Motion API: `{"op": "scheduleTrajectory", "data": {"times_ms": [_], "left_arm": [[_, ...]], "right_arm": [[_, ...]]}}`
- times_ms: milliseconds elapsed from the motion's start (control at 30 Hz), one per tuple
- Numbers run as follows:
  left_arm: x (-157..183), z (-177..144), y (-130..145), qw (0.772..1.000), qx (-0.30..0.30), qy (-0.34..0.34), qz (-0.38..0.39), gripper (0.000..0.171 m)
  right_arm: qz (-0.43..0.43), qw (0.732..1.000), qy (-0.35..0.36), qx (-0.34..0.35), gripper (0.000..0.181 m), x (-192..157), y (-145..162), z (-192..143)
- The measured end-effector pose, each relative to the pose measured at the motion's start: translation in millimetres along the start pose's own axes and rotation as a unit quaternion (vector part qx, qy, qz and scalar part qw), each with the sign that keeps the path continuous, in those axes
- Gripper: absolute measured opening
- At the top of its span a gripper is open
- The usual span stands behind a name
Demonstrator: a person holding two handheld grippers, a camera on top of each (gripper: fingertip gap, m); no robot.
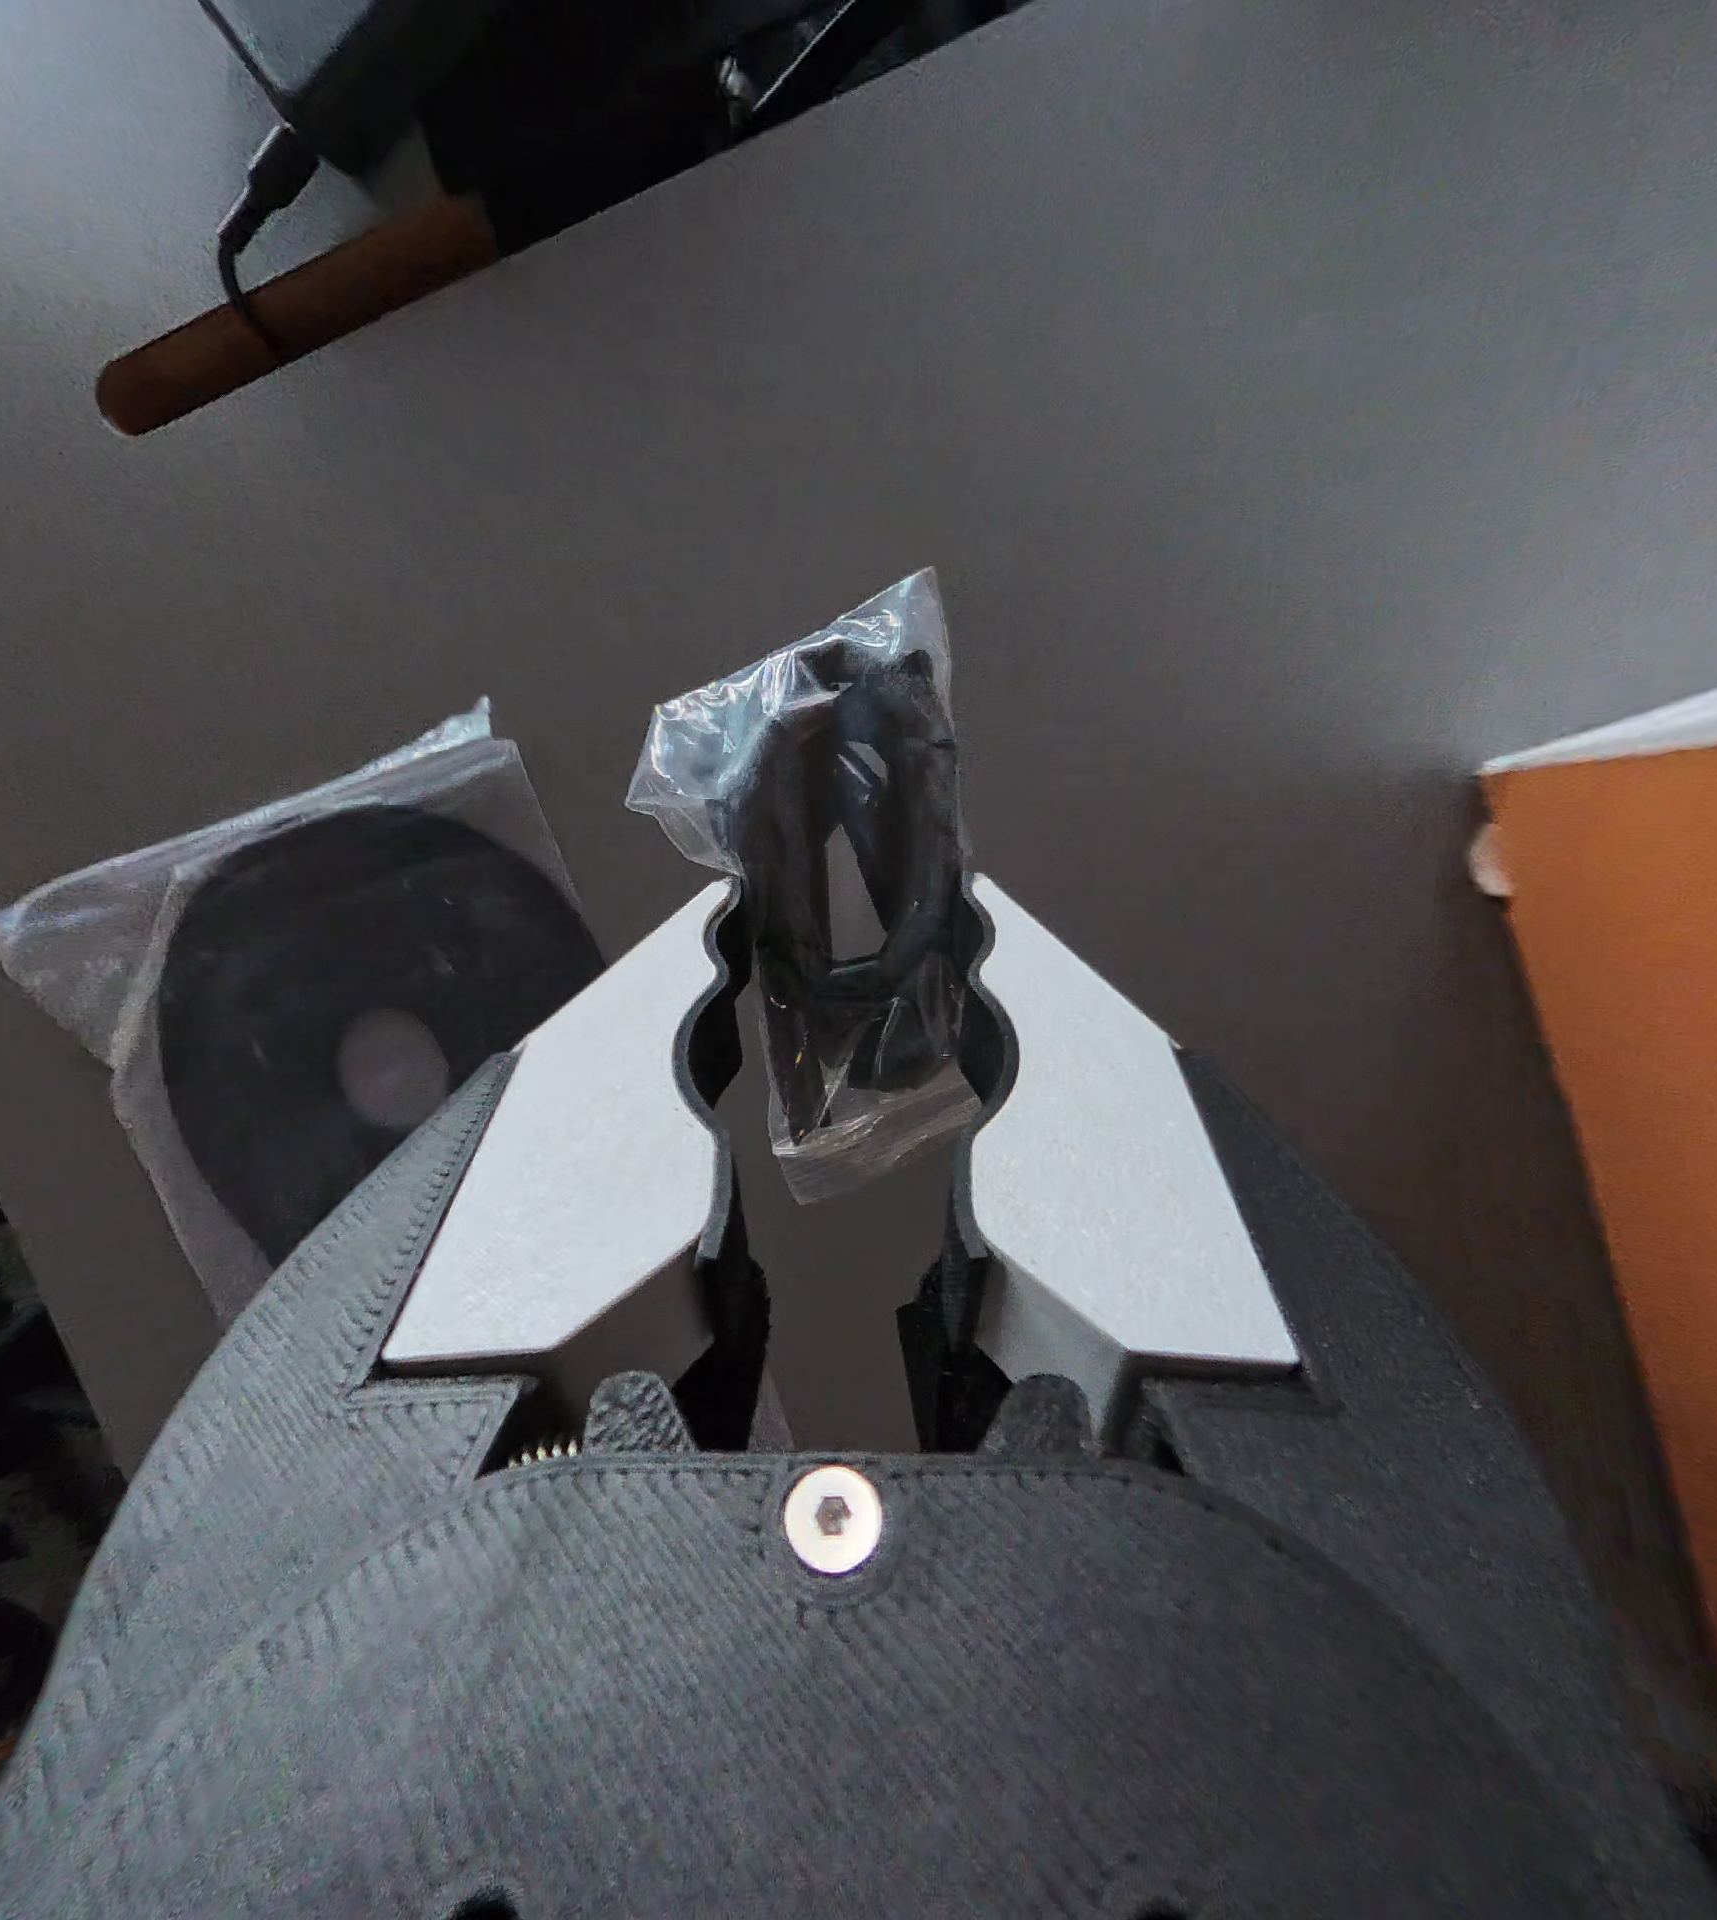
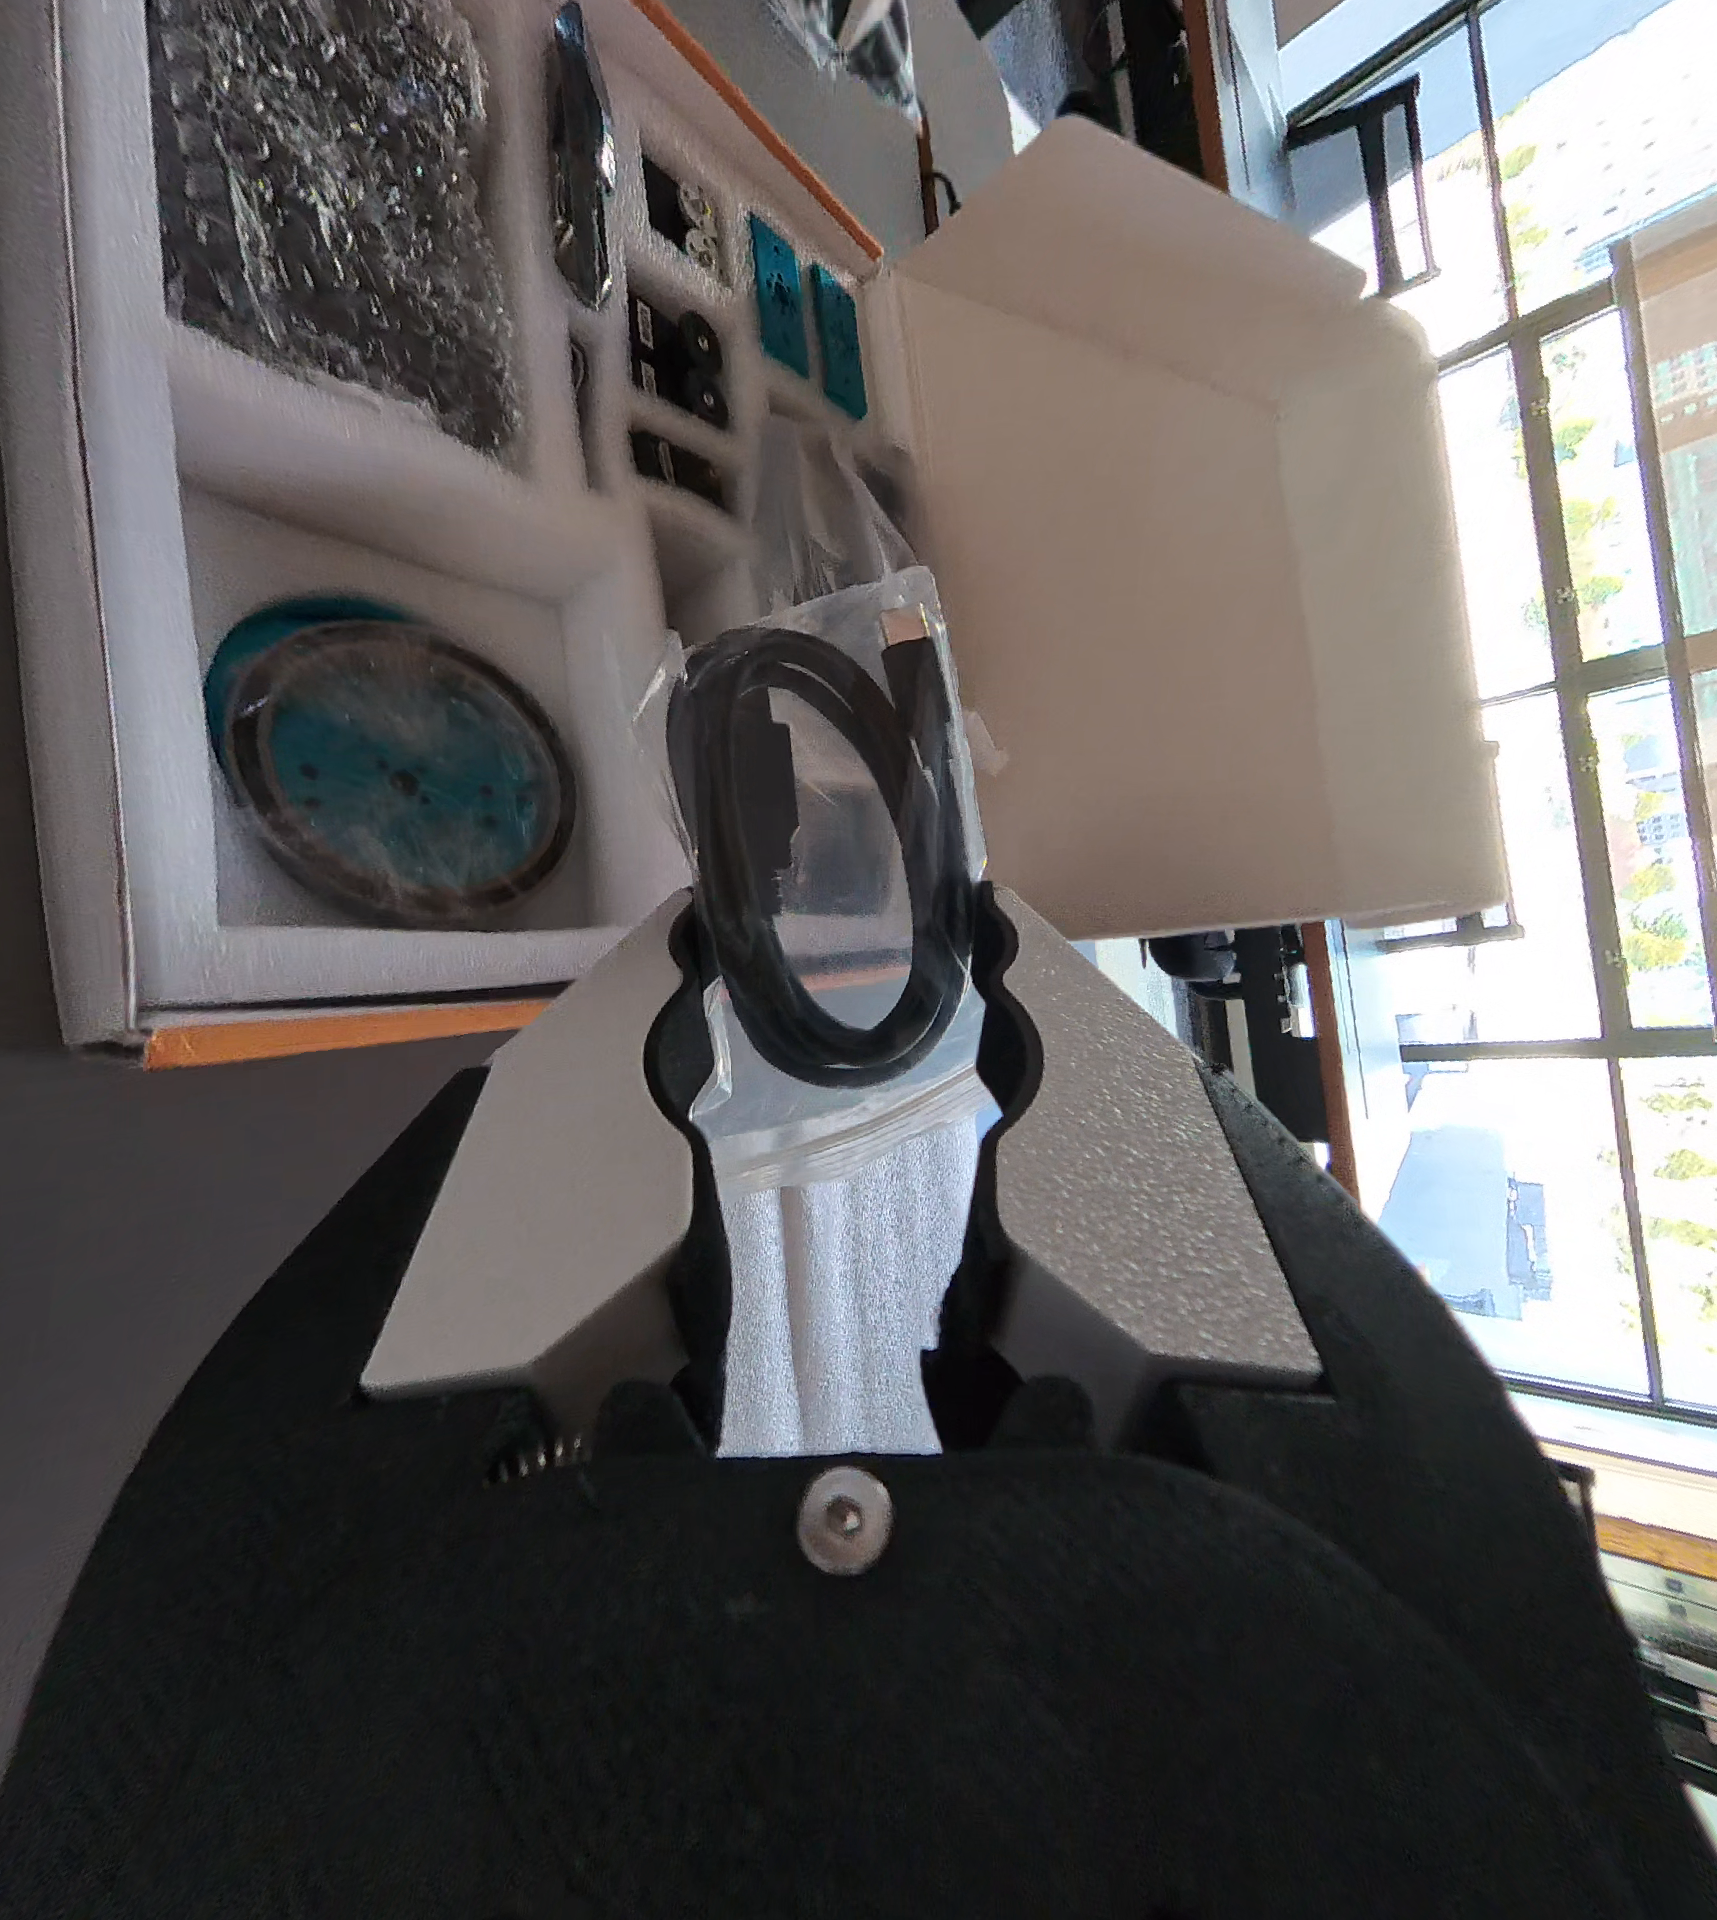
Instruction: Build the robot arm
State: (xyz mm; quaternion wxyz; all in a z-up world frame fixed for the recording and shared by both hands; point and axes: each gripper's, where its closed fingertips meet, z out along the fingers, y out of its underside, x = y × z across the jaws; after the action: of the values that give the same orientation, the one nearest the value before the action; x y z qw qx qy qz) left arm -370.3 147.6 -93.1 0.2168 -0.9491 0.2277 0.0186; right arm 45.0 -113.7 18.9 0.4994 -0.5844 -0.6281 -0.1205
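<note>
My left gripper (image 1: 852,904) is shut on a small clear bag (image 1: 833,831) that holds black parts and lifts it above the grey table (image 1: 1145,416). A second clear bag with a black disc (image 1: 334,997) lies on the table just left of its fingers. My right gripper (image 2: 838,925) is shut on a clear bag with a coiled black cable (image 2: 823,831) and holds it in front of an open orange-edged box (image 2: 106,831) lined with white foam. A teal round plate in plastic (image 2: 386,769) sits in the box's near compartment.
The box holds a bag of small dark parts (image 2: 334,229), black blocks (image 2: 672,343) and teal plates (image 2: 807,312). Its white lid (image 2: 1145,582) stands open at right. An orange box wall (image 1: 1664,1143) stands right of the left gripper. Large windows (image 2: 1612,727) fill the right. The tips of one gripper are about 50 cm away from the tips of the other. About 15 cm separates my right fingertips from the teal round plate in plastic (image 2: 386,769).
</note>
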Motion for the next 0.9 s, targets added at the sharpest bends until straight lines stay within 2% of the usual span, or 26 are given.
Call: {"op": "scheduleTrajectory", "data": {"times_ms": [133, 200, 433, 500, 533, 567, 600, 667, 733, 800, 867, 900], "left_arm": [[-8.8, 37.0, -10.9, 0.999, -0.028, -0.005, 0.041, 0.040], [-12.7, 48.4, -8.0, 0.997, -0.054, -0.012, 0.052, 0.041], [-13.5, 69.2, -3.0, 0.997, -0.073, 0.007, 0.023, 0.045], [-16.4, 70.0, -2.4, 0.997, -0.072, 0.008, 0.005, 0.051], [-16.9, 67.3, -2.9, 0.997, -0.070, 0.014, -0.002, 0.067], [-19.4, 59.8, -4.0, 0.998, -0.062, 0.016, -0.008, 0.075], [-21.8, 46.4, -7.6, 0.999, -0.038, 0.021, -0.015, 0.075], [-15.6, -0.3, -18.6, 0.997, 0.055, 0.055, -0.029, 0.077], [28.8, -72.4, -19.8, 0.972, 0.180, 0.153, -0.014, 0.065], [91.2, -144.6, 1.1, 0.930, 0.290, 0.222, 0.047, 0.067], [143.3, -185.8, 31.3, 0.905, 0.361, 0.184, 0.130, 0.081], [165.4, -199.2, 43.0, 0.891, 0.393, 0.143, 0.174, 0.078]], "right_arm": [[-0.015, 1.000, -0.002, -0.019, 0.048, -1.3, -14.8, 0.0], [-0.018, 0.999, -0.005, -0.026, 0.048, -3.1, -17.4, -1.1], [-0.021, 0.999, -0.019, -0.040, 0.048, -10.1, -18.1, 3.8], [-0.022, 0.999, -0.023, -0.037, 0.048, -12.5, -20.2, 8.8], [-0.021, 0.999, -0.028, -0.030, 0.048, -14.5, -23.1, 11.8], [-0.022, 0.999, -0.032, -0.022, 0.048, -16.4, -27.2, 15.4], [-0.024, 0.999, -0.031, -0.013, 0.048, -16.6, -32.3, 20.0], [-0.035, 0.999, -0.033, 0.012, 0.048, -17.6, -49.3, 33.0], [-0.064, 0.997, -0.031, 0.031, 0.047, -15.9, -70.9, 52.2], [-0.094, 0.994, -0.035, 0.037, 0.047, -14.3, -90.8, 76.8], [-0.109, 0.992, -0.044, 0.050, 0.047, -13.7, -112.0, 102.0], [-0.111, 0.991, -0.052, 0.060, 0.047, -14.4, -123.6, 113.2]]}}
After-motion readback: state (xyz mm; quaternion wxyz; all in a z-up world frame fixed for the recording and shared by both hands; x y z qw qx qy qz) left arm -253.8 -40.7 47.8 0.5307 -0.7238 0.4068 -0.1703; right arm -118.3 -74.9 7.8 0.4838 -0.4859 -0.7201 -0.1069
